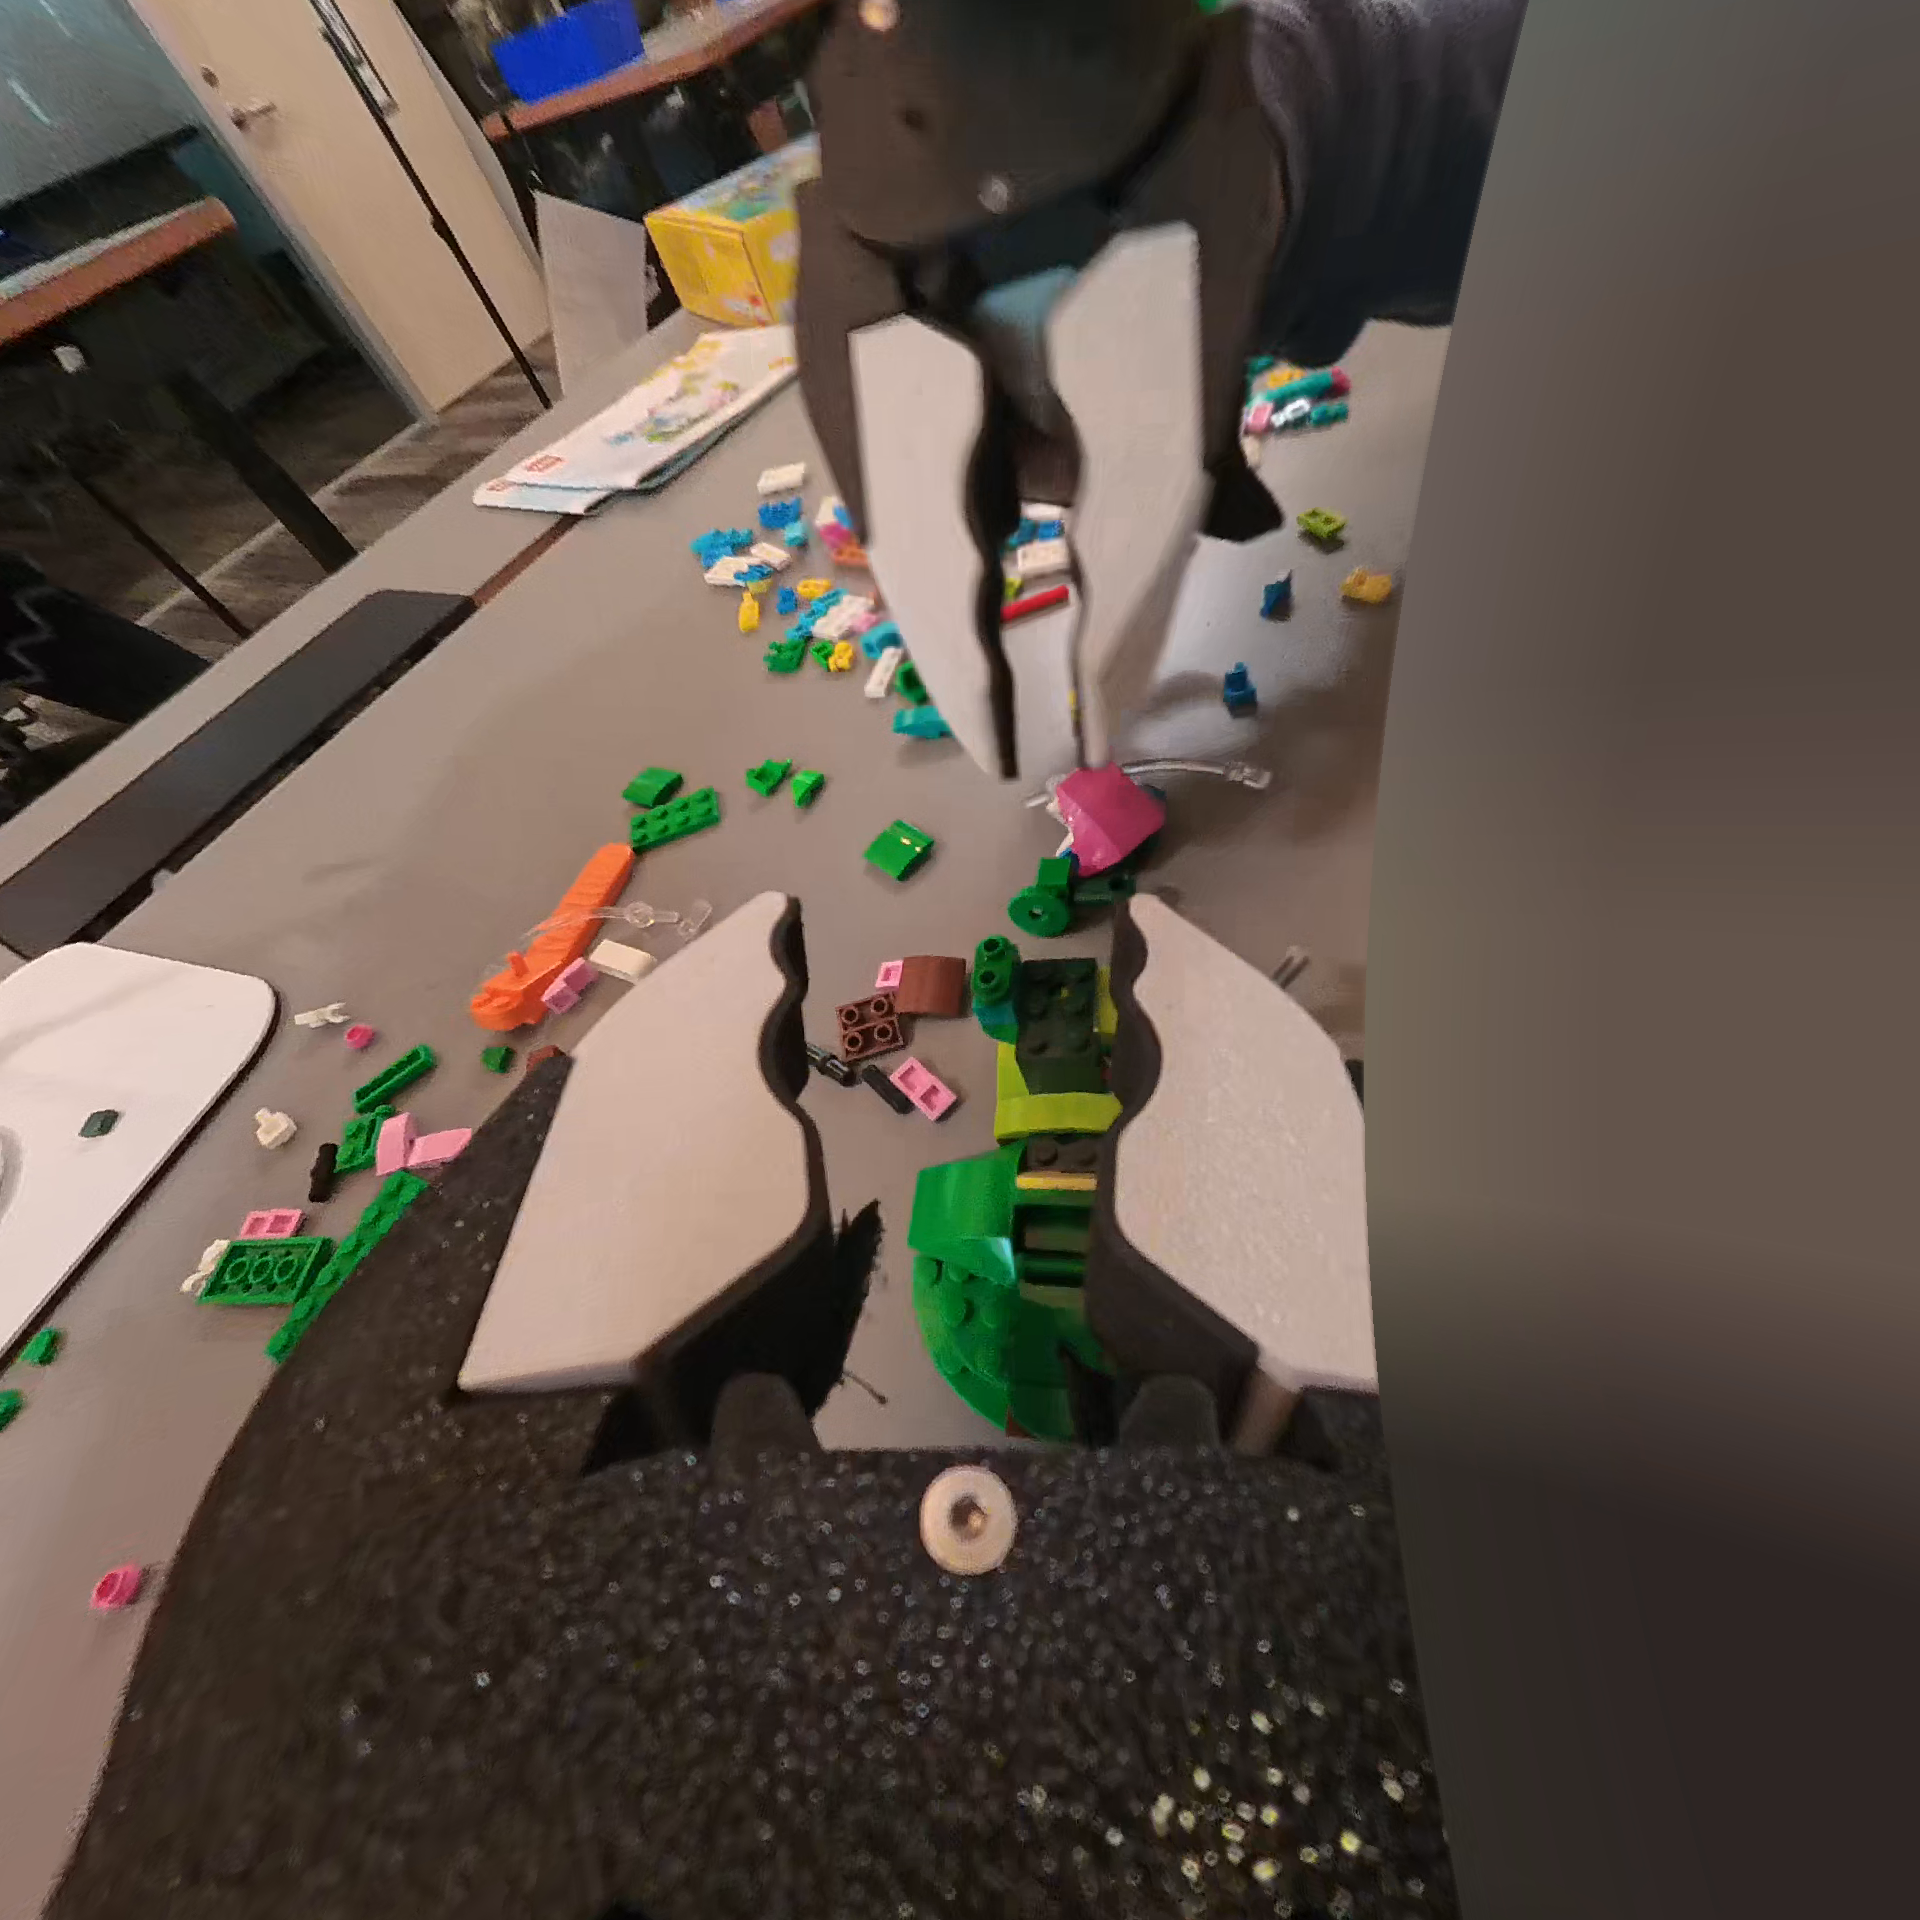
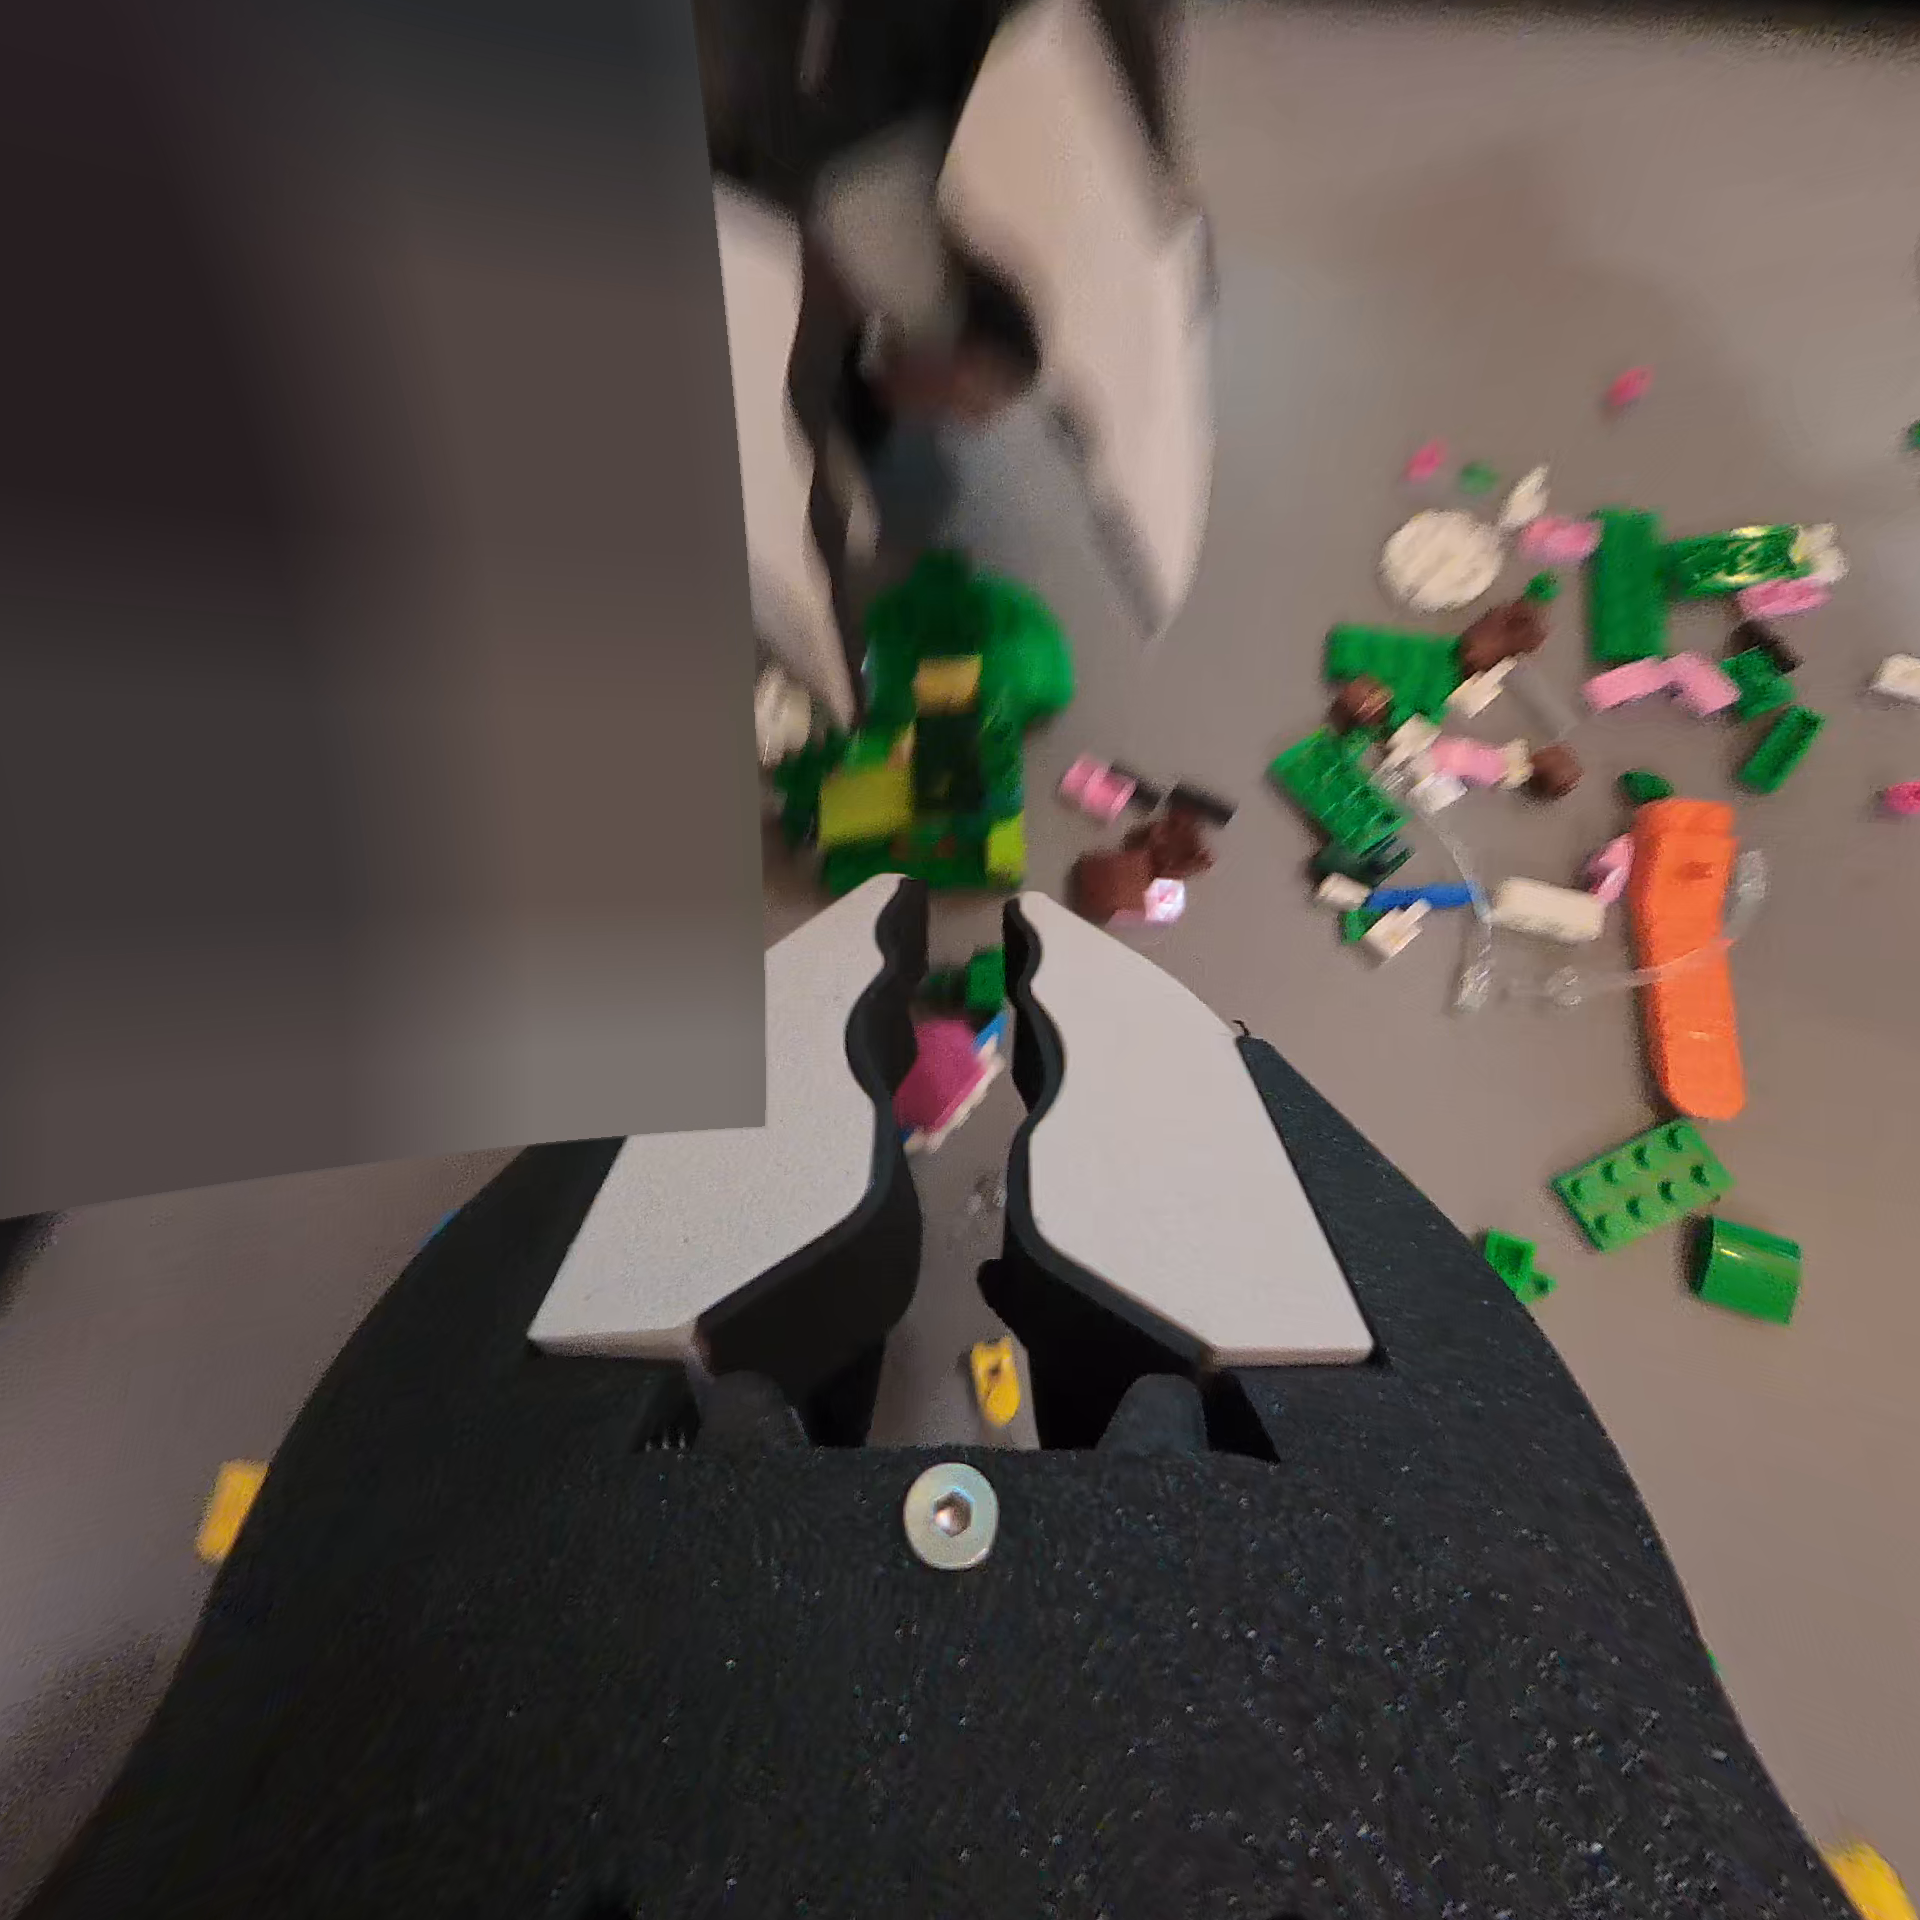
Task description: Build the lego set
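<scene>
Even indoor light, soft shadows on the grey matte tabletop (image 1: 499,748); right wrist view motion-blurred far off, wide-angle edges bent

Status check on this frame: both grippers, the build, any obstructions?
Left gripper open, straddling the green build on the table. Right gripper nearly closed over the pink piece, grip unclear. Loose bricks all around, nothing blocking.

Left wrist view: we look forward and down along left hand-held gripper (image 1: 961,914), close above bench (image 1: 520,748). Right wrist view: we face opposite way, low and close. We find shared ground: green build (image 1: 1023,1226) (image 2: 940,717), orange piece (image 1: 556,940) (image 2: 1683,956).
</scene>
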{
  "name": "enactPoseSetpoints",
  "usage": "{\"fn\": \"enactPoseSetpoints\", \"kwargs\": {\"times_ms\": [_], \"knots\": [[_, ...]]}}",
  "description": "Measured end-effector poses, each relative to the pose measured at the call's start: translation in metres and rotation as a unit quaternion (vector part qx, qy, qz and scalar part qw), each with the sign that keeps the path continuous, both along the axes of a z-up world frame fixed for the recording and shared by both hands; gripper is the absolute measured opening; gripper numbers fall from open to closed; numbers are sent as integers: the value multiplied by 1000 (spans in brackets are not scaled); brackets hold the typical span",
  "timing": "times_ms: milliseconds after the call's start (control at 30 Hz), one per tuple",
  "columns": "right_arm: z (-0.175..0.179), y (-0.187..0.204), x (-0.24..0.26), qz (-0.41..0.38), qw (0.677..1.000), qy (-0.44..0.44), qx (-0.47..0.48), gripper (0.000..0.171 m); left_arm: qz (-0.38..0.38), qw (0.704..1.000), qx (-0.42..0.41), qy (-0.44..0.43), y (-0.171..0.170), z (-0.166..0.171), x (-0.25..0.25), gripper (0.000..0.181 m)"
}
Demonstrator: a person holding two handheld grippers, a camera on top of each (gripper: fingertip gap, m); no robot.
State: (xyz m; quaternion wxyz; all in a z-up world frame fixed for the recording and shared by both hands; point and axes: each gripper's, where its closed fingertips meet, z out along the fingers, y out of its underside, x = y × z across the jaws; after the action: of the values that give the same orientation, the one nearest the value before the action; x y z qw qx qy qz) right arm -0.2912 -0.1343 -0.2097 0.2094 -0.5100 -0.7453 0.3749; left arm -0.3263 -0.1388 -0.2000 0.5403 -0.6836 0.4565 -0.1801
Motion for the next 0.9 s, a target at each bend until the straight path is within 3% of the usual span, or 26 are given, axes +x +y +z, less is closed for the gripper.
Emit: {"fn": "enactPoseSetpoints", "kwargs": {"times_ms": [233, 500, 633, 800, 900], "knots": [[-42, -14, 11, 71, 959, -117, 249, 23, 23, 1000, 2, -1, -18, 2, -2, 55], [-42, -5, 2, 92, 925, -144, 339, 22, 45, 999, 18, 16, -46, 8, 1, 53], [-35, -5, -1, 81, 936, -120, 321, 29, 58, 997, 31, 28, -50, 10, 2, 51], [-41, 2, -8, 84, 949, -136, 272, 59, 58, 998, 21, 12, -54, 9, 9, 51], [-48, 8, -11, 85, 950, -169, 248, 61, 62, 998, 20, 8, -57, 8, 10, 51]]}}
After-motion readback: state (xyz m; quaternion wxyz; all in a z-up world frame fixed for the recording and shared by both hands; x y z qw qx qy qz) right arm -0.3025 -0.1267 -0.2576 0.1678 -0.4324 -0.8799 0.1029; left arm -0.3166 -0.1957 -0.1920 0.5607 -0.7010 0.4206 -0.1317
